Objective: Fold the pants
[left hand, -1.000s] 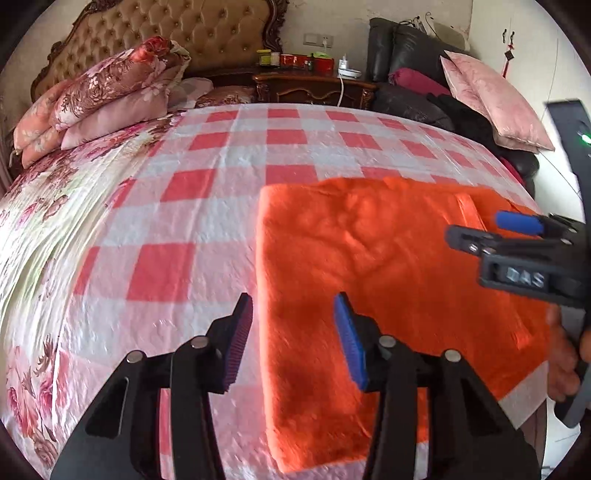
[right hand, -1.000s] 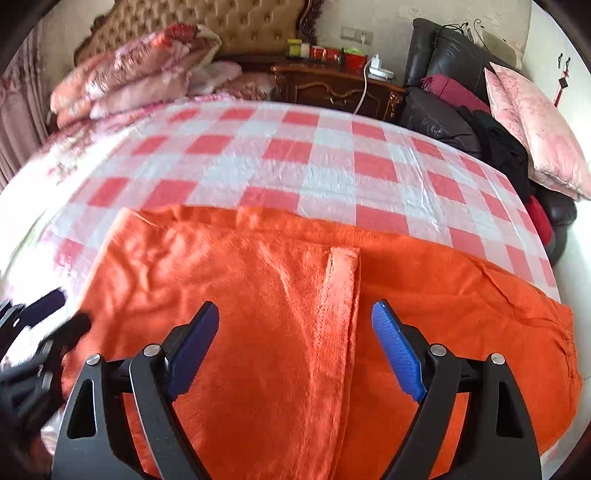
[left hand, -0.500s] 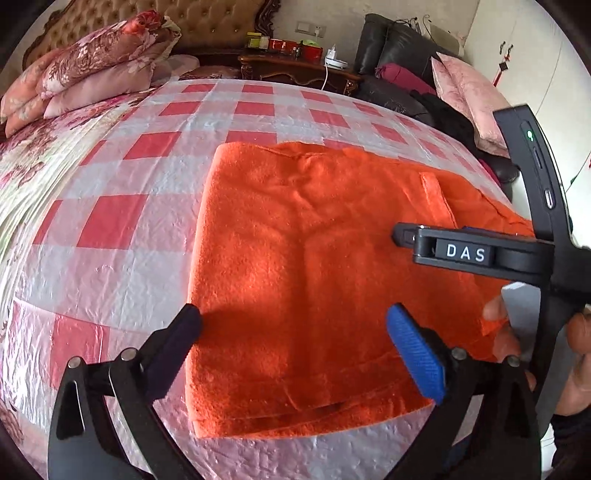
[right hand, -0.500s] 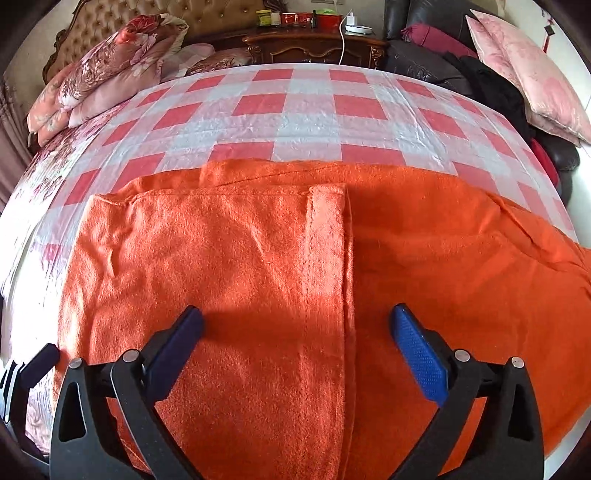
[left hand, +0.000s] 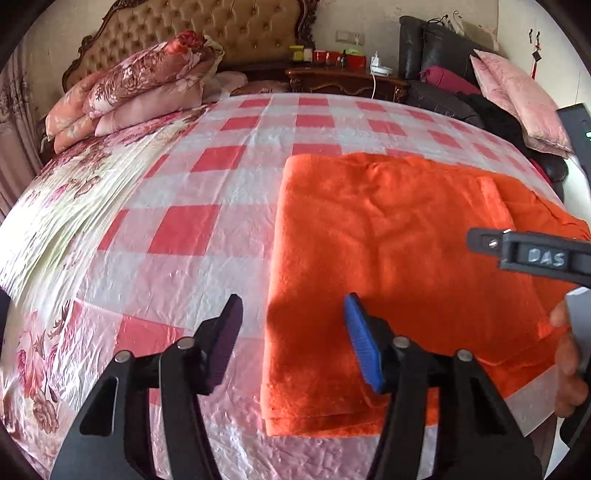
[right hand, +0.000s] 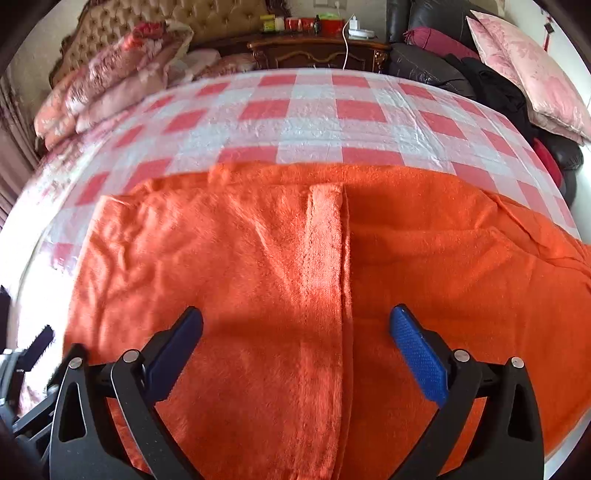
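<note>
The orange fleece pants (left hand: pixel 388 240) lie folded flat on the red-and-white checked bed cover (left hand: pixel 229 184). A folded-over leg end shows as a paler hem strip (right hand: pixel 327 251) across the middle of the pants (right hand: pixel 424 258). My left gripper (left hand: pixel 293 321) hovers over the pants' left edge. Its jaws are closing with that edge under the gap, and the pads touch nothing. My right gripper (right hand: pixel 295 321) stands wide open above the hem strip, gripping nothing. One of its fingers (left hand: pixel 480 240) juts in from the right in the left wrist view, with a hand (left hand: pixel 569 354) behind it.
Folded floral quilts (left hand: pixel 140 88) are stacked by the tufted headboard (left hand: pixel 207 29). A wooden nightstand (left hand: pixel 343 81) holds small items. Dark clothes and pink cushions (left hand: pixel 517 99) are piled at the right. The bed's near edge runs just below the pants.
The left jaws spread wide, then narrowed again, and the left view swung back over the pants' left edge. The right jaws opened wider and stayed over the hem.
</note>
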Demonstrator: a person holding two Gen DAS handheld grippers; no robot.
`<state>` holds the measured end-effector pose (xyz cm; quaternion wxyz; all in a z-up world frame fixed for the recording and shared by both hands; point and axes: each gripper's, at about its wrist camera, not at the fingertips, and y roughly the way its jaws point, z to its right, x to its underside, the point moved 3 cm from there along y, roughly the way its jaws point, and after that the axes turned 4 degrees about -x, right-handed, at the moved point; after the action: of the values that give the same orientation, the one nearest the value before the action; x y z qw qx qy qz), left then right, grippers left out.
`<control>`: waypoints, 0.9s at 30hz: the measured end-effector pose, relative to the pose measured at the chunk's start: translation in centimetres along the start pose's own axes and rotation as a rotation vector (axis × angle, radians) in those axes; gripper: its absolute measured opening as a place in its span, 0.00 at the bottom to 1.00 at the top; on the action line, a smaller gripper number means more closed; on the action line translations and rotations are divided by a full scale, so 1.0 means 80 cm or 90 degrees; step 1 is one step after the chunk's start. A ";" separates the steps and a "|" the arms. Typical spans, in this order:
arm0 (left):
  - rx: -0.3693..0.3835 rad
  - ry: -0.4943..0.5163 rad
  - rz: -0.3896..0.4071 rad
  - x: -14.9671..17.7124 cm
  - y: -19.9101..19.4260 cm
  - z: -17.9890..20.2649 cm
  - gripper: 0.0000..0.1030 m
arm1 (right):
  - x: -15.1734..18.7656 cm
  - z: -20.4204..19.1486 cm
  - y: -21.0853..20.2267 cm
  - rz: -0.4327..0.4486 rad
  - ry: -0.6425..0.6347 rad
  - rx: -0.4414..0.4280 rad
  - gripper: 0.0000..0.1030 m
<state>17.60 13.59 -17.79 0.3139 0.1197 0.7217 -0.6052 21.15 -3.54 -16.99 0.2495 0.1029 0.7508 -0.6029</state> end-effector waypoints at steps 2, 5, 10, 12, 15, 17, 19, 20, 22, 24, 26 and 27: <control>0.011 -0.012 0.000 0.002 0.002 -0.011 0.55 | 0.003 -0.005 -0.017 0.022 -0.011 -0.001 0.95; 0.010 -0.019 -0.001 0.004 0.003 -0.028 0.57 | 0.014 -0.022 -0.039 0.047 -0.055 -0.008 0.95; 0.018 -0.043 -0.003 0.012 0.002 -0.055 0.58 | 0.041 -0.043 -0.042 0.031 -0.119 -0.003 0.94; 0.018 -0.049 -0.001 0.015 0.000 -0.063 0.58 | 0.049 -0.042 -0.035 0.016 -0.128 0.018 0.94; 0.025 -0.061 0.004 0.024 -0.007 -0.073 0.58 | 0.061 -0.035 -0.023 -0.011 -0.126 0.038 0.94; 0.033 -0.067 0.009 0.031 -0.014 -0.078 0.57 | 0.068 -0.029 -0.024 -0.007 -0.116 0.030 0.95; 0.053 -0.074 0.016 0.041 -0.022 -0.081 0.57 | 0.071 -0.027 -0.024 -0.005 -0.112 0.027 0.95; 0.061 -0.075 0.019 0.046 -0.027 -0.081 0.56 | 0.072 -0.027 -0.024 -0.004 -0.114 0.027 0.95; 0.066 -0.073 0.026 0.052 -0.036 -0.078 0.55 | 0.073 -0.028 -0.025 -0.001 -0.118 0.030 0.95; 0.084 -0.074 0.029 0.054 -0.044 -0.073 0.55 | 0.073 -0.027 -0.025 0.001 -0.118 0.030 0.95; 0.096 -0.065 0.031 0.054 -0.048 -0.061 0.55 | 0.074 -0.027 -0.025 0.002 -0.116 0.029 0.95; 0.100 -0.057 0.031 0.054 -0.048 -0.055 0.55 | 0.074 -0.026 -0.025 0.002 -0.115 0.029 0.95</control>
<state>10.82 15.93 -16.99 0.3500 0.1343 0.6544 -0.6566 14.66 -2.90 -17.89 0.3148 0.0545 0.7112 -0.6262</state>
